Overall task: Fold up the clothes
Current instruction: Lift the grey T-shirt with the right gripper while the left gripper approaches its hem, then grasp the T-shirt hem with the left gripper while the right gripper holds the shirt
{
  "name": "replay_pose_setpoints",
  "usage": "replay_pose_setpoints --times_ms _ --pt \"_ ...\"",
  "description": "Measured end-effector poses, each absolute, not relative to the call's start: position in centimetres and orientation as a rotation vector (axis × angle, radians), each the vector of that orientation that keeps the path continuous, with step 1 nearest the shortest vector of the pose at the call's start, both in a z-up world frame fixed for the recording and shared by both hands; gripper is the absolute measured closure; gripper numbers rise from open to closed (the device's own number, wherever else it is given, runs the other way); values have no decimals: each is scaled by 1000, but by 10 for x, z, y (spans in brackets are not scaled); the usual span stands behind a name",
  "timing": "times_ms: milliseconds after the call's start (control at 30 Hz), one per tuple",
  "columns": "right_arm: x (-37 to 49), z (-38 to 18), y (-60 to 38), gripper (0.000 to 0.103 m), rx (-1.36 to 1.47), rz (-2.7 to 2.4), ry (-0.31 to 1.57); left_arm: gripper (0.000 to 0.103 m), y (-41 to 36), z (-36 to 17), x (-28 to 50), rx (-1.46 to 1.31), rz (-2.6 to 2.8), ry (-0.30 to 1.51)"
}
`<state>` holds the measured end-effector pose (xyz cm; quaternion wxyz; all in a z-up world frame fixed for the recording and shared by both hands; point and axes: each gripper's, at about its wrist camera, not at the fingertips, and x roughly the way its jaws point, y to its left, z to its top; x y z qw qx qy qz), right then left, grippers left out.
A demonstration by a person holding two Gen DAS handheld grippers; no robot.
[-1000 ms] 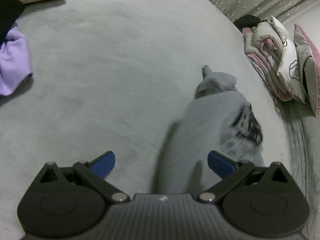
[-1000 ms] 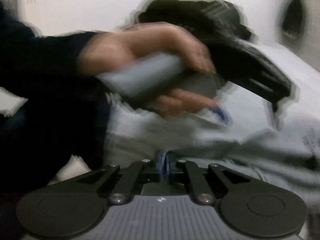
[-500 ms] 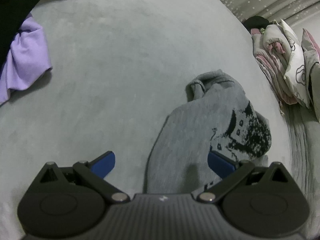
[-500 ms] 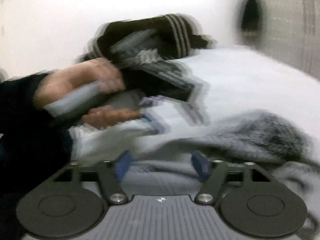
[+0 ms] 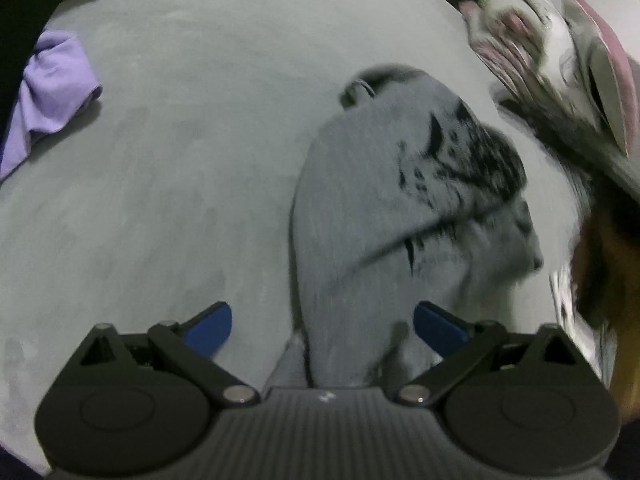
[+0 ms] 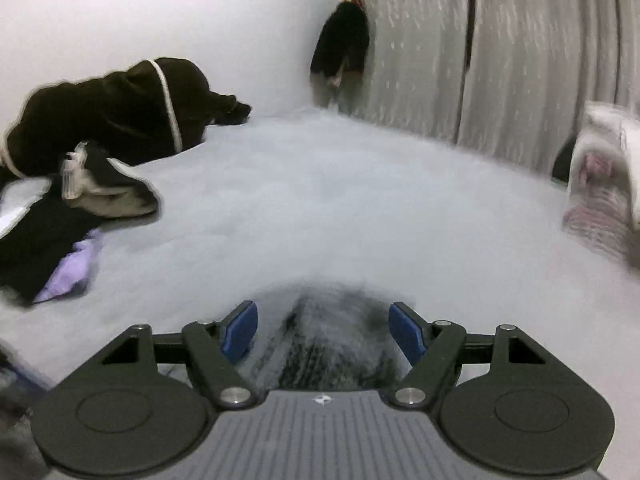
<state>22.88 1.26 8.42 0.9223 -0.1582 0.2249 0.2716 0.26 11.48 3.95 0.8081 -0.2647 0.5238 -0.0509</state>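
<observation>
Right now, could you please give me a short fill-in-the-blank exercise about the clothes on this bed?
1. The grey garment carries a ____ print.
2. In the left wrist view, the crumpled garment at the left edge is ____.
3. The left claw stands ____, gripping nothing.
4. The dark garment by the wall has a ____ stripe.

Missing words: black; purple; open; white

A bedroom: grey bed [image 5: 200, 160], curtains [image 6: 520, 60], piled bedding [image 5: 560, 60].
</observation>
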Motion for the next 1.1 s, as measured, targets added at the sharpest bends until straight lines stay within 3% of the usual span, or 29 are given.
replay_pose_setpoints --times_ms 100,233,267,333,367,433,467,533,633,833,867,1100 --pt "270 81 60 37 -521 547 502 18 117 40 -11 -552 -137 1116" --pt "310 47 97 44 -692 626 692 23 116 36 -25 -508 -178 1094" --pt "319 39 106 51 -735 643 736 25 114 36 -27 -480 -188 1082" --pt "321 19 119 78 -821 646 787 30 111 34 -30 -443 -196 1064" --pt "317 17 121 87 -842 644 779 37 109 33 -31 -428 -199 1056" --pt "309 13 125 93 -878 635 755 57 107 33 -33 -419 -215 1046" --pt "302 22 122 94 -857 613 707 72 108 32 -32 -437 -241 1057" --pt "285 50 109 96 -803 547 594 79 109 32 -31 -461 -267 1070" --pt "250 102 80 96 -739 434 425 79 106 37 -28 -441 -289 1066" --pt "137 178 -9 96 -588 186 226 64 93 43 -28 -346 -311 1048" --pt "119 184 -31 96 -519 152 218 57 91 44 -28 -331 -311 1041" --pt "75 122 -164 96 -185 -46 419 26 77 50 -17 -232 -316 969"
